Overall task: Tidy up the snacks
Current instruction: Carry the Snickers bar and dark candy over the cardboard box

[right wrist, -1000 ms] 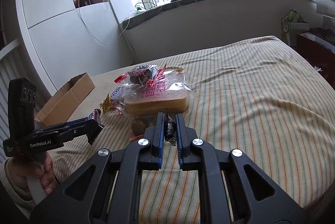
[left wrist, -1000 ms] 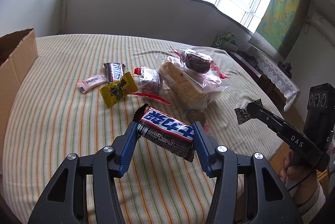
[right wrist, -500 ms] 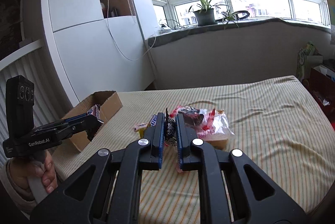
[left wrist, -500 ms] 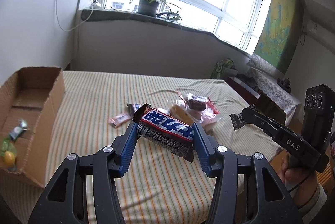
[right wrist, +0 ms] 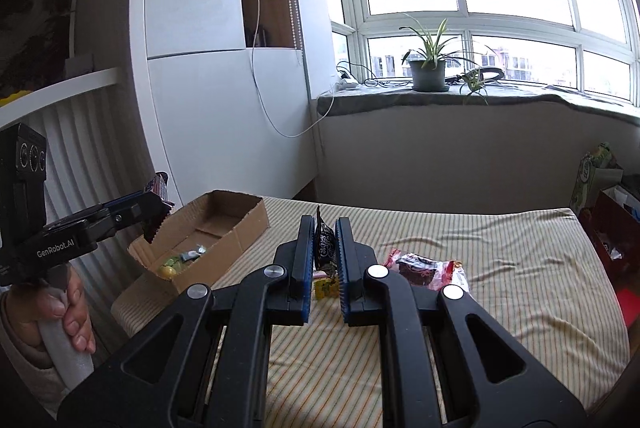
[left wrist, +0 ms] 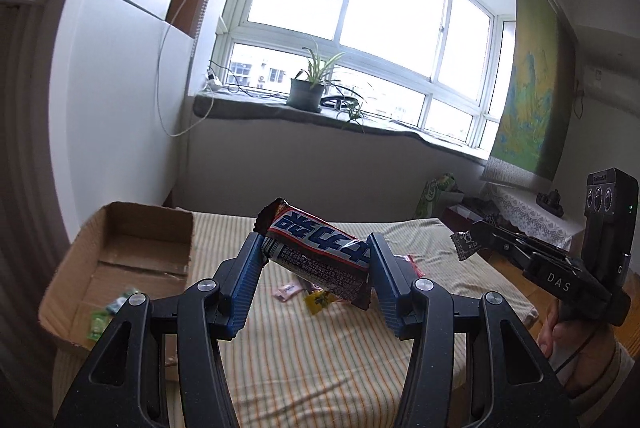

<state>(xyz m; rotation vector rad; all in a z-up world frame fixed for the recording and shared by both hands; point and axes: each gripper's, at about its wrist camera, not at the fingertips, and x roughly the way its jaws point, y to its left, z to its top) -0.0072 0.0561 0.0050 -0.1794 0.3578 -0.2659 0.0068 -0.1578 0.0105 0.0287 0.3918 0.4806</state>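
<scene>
Here, the left gripper [left wrist: 316, 260] clamps a glossy, crinkled chocolate bar [left wrist: 320, 252] crosswise between its ribbed blue pads. The right gripper [right wrist: 323, 252] pinches a small dark candy wrapper [right wrist: 323, 248] upright. An open cardboard box [right wrist: 224, 224] lies beyond.

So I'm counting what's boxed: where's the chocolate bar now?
Not boxed: the chocolate bar is clamped in the left gripper, held above the striped bed, right of the cardboard box.

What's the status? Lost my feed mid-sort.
Left hand-held gripper clamps chocolate bar. Right hand-held gripper pinches dark candy packet. Cardboard box open, nothing in the way.
</scene>
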